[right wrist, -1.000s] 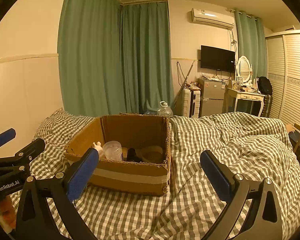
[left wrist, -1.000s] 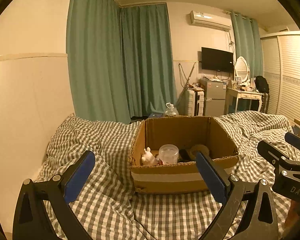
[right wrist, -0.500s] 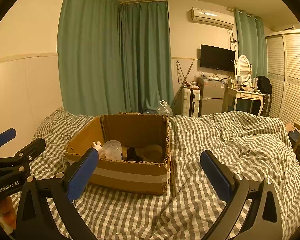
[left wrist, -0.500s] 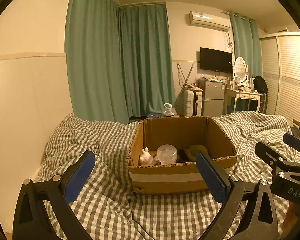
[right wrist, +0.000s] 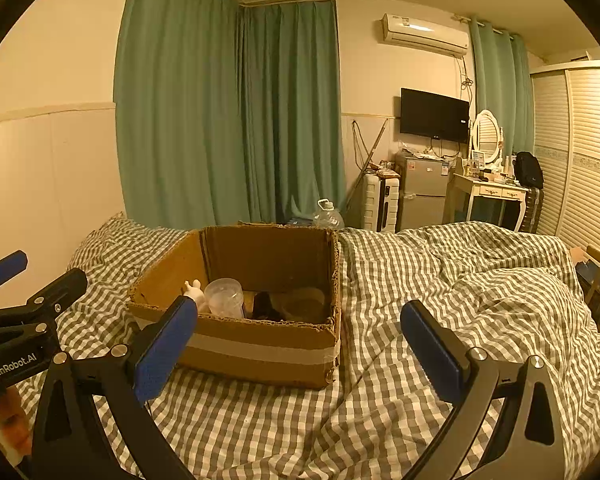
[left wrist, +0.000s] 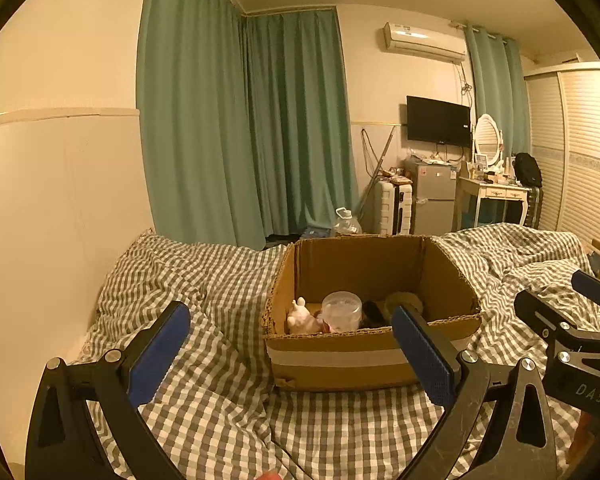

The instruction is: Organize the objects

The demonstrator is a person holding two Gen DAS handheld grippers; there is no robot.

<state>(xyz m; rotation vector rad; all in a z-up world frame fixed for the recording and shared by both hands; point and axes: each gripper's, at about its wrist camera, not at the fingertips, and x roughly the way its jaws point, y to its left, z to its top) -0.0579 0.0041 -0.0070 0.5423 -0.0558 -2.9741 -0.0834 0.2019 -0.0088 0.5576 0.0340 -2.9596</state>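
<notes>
two low cameras over the bed, side by side, both facing the far wall

the left wrist view looks out between the left gripper [left wrist: 290,344] fingers, level across the checked bedspread [left wrist: 204,280], cardboard box [left wrist: 370,354] near and almost dead ahead. the right wrist view sits just to its right behind the right gripper [right wrist: 298,332], box [right wrist: 256,350] off to its left. both share the box, curtains [right wrist: 228,120], television [right wrist: 434,114], and each catches the other gripper at its edge.

We saw a matt corrugated cardboard box [left wrist: 364,364] with a glossy tape band, soft checked cloth bedding [left wrist: 204,408], a clear plastic jar [left wrist: 341,311], and textured blue pads [right wrist: 168,346].
</notes>
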